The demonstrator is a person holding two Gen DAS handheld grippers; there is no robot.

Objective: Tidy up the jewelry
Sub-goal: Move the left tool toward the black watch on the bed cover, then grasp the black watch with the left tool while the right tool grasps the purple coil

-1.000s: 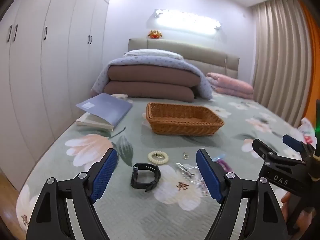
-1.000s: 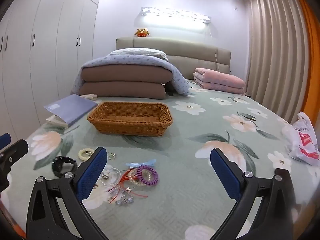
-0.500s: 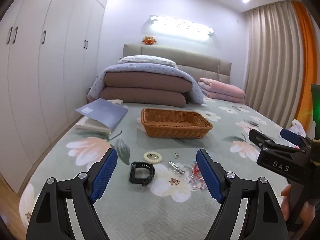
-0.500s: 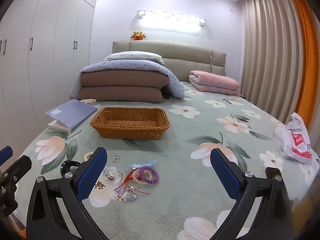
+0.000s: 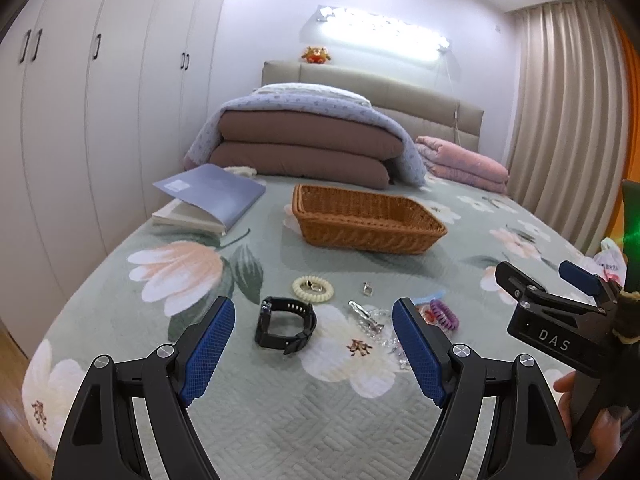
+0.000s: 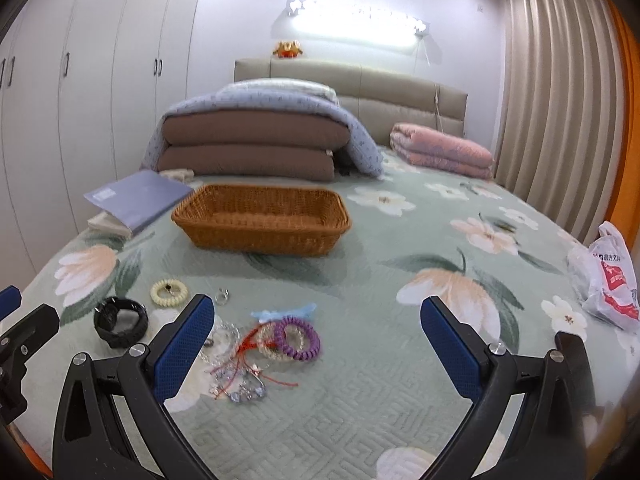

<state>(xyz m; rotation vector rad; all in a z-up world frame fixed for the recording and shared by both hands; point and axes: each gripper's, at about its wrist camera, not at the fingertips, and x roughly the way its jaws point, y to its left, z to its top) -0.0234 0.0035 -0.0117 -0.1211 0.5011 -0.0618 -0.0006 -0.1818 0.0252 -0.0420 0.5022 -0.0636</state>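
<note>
Left wrist view: the left gripper [image 5: 312, 354] hovers with fingers wide apart, nothing between them; the black watch [image 5: 285, 327] lies in front of the wicker basket [image 5: 366, 220].

Right wrist view: the right gripper [image 6: 318, 354] is spread wide, holding nothing; the purple coil tie [image 6: 297, 338] lies in front of the basket [image 6: 262, 220], with 1 cream coil tie [image 6: 169, 291] left of it.

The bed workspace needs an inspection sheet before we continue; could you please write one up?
Surface: floral bedspread, flat.
Job's things: wicker basket, nothing seen inside; black watch, cream coil tie, small ring, purple coil tie amid tangled chains and red cord, all loose.
Clutter: book, plastic bag.
Grippers: left gripper and right gripper open, holding nothing.
Cables: nothing seen.
Surroundings: folded quilts, wardrobe, curtain.
</note>
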